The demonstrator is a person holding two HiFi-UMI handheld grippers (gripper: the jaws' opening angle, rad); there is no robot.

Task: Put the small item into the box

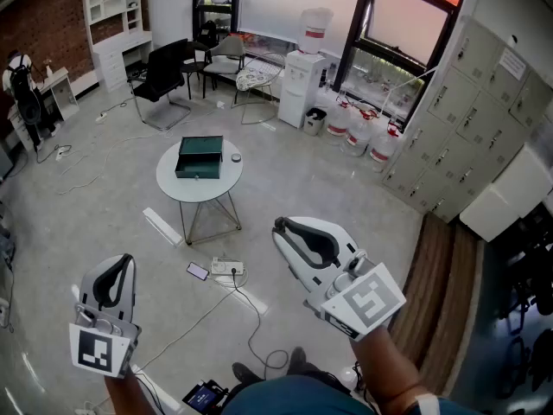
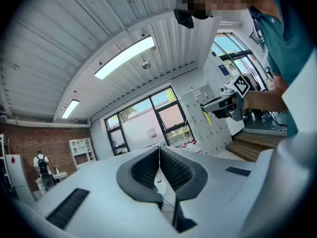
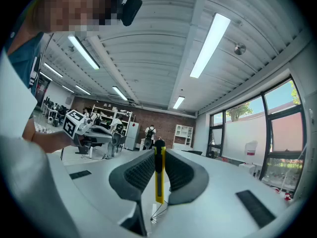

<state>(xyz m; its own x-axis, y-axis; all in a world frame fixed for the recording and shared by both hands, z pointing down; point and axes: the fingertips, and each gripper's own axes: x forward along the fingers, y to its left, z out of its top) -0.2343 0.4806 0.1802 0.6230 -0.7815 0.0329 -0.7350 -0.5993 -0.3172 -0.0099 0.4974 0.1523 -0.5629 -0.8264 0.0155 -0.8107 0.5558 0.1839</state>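
Observation:
A dark green box lies shut on a round white table, far ahead of me on the floor. A small round item sits on the table to the box's right. My right gripper is shut on a yellow utility knife, which stands upright between the pads. In the head view the right gripper is held low at the centre right, well short of the table. My left gripper is shut with nothing between its jaws; it hangs at the lower left.
A power strip, a phone and cables lie on the floor between me and the table. Black chairs stand behind the table. A water dispenser, water jugs and grey lockers line the right.

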